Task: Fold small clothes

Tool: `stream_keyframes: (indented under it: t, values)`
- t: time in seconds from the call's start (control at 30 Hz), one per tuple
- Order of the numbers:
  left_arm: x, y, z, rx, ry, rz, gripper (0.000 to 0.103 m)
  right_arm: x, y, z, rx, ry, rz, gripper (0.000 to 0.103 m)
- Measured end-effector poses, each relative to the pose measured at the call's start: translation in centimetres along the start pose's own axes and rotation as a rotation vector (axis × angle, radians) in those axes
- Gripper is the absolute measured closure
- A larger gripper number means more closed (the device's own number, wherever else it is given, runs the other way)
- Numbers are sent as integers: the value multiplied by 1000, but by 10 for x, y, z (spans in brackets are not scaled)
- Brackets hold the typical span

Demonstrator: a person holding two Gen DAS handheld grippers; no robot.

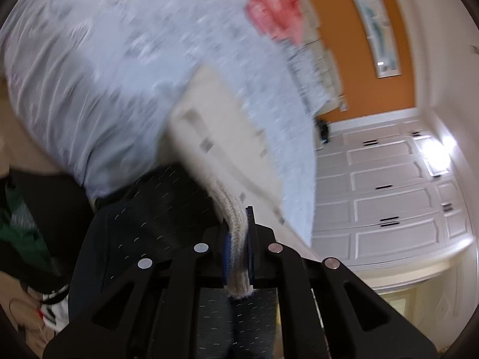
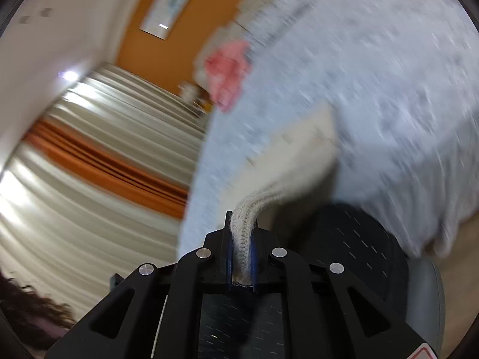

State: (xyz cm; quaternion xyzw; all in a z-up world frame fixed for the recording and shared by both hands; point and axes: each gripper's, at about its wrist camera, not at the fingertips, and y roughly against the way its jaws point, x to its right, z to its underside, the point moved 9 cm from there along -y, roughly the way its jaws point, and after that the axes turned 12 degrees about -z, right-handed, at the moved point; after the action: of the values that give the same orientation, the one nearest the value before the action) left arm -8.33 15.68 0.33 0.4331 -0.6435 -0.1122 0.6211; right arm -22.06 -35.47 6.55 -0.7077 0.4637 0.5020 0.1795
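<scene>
Orange wall (image 1: 338,68) stood behind bed (image 1: 119,68). Left gripper (image 1: 238,248) & right gripper (image 2: 242,254) each clamped cream knit garment's (image 1: 215,125) edge, lifted above bed w/ pink cloth (image 1: 274,15).

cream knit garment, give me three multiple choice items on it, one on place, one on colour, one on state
1. The cream knit garment hangs in front of:
A. a light blue cover
B. a glass door
C. a wooden shelf

2. The crumpled cloth farther back on the cover is:
A. green
B. pink
C. yellow

3. The left tool is:
A. wide open
B. shut on nothing
C. shut on the garment's ribbed edge

Answers: 1 A, the light blue cover fills the background behind it. 2 B, the pink cloth shows it. 3 C, knit sits pinched between its pads; the right tool grips likewise.
</scene>
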Motion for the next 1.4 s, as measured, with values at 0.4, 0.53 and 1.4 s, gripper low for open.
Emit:
stream_keyframes:
  t: [0.4, 0.53, 1.4]
  values:
    - [82, -59, -140, 232, -34, -18, 96, 33, -101, -130, 131, 2, -10, 94]
    - [77, -129, -173, 189, -12, -126, 96, 92, -147, -150, 106, -111, 56, 94]
    - [11, -238, -186, 219, -115, -430, 23, 225, -179, -127, -45, -84, 366, 28]
